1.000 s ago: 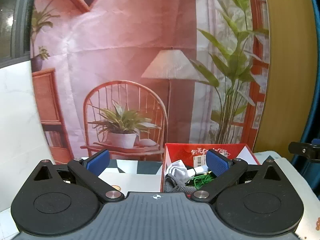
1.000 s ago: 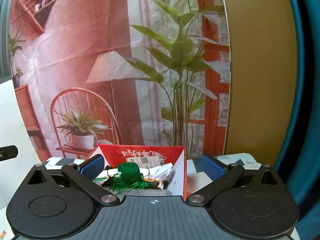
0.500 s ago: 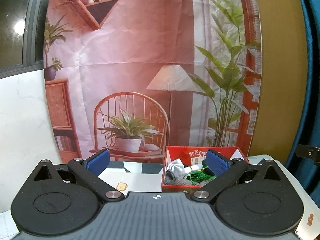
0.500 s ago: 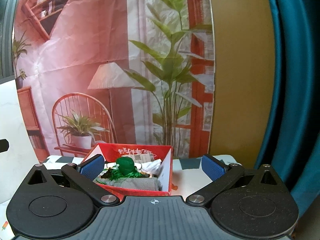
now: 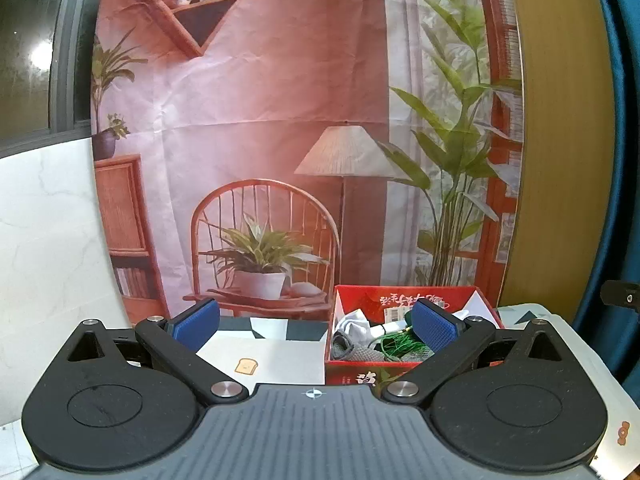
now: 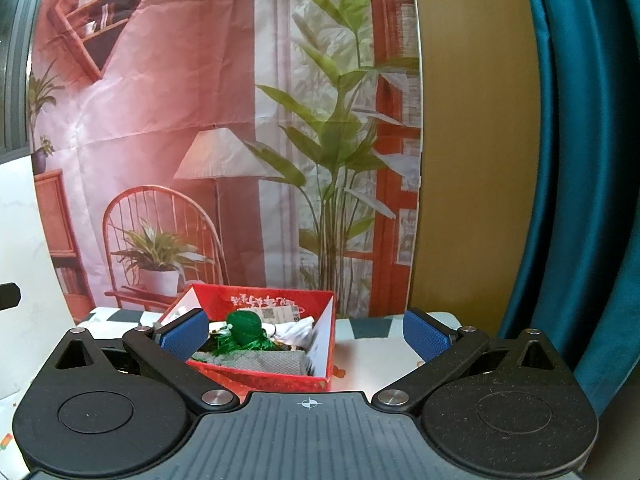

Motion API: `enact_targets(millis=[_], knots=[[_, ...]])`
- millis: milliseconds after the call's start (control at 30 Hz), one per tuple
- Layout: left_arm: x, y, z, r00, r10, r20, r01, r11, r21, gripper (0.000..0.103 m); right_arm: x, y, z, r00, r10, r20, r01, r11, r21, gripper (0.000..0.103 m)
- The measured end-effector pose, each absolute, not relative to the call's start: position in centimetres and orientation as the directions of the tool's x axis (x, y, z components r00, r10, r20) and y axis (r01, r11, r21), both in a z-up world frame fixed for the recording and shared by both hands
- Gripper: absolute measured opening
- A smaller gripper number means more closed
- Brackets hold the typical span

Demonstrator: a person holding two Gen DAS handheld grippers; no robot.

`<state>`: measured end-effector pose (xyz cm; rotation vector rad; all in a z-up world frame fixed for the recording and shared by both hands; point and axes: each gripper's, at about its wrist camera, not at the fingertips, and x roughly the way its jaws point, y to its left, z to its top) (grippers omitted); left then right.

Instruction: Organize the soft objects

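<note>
A red box [image 5: 362, 374] stands on the table ahead, also in the right wrist view [image 6: 280, 376]. It holds a grey cloth [image 6: 264, 361], a green tasselled soft piece [image 6: 245, 327], white fabric [image 5: 354, 326] and green threads [image 5: 398, 347]. My left gripper [image 5: 316, 324] is open and empty, held back from the box, which lies towards its right finger. My right gripper [image 6: 306, 334] is open and empty, held back from the box, which lies towards its left finger.
A white sheet with a toast sticker [image 5: 264, 362] lies left of the box on a checked tablecloth. A printed backdrop of a chair, lamp and plants [image 5: 280, 200] hangs behind. A teal curtain [image 6: 580, 200] hangs on the right.
Both grippers have drawn back and up from the box, which now looks smaller and farther. Both stayed open and empty.
</note>
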<state>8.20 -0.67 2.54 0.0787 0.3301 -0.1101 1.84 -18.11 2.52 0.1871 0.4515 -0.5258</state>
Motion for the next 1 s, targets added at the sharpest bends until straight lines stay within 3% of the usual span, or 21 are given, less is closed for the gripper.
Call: enact_targets(millis=[1000], knots=[[8.30, -0.42, 2.37, 0.936, -0.091, -0.341, 0.109, 0.994, 0.032, 0.103, 2.02, -18.14, 2.40, 0.766, -0.443, -0.466, 0.524, 0.850, 0.053, 0.103]])
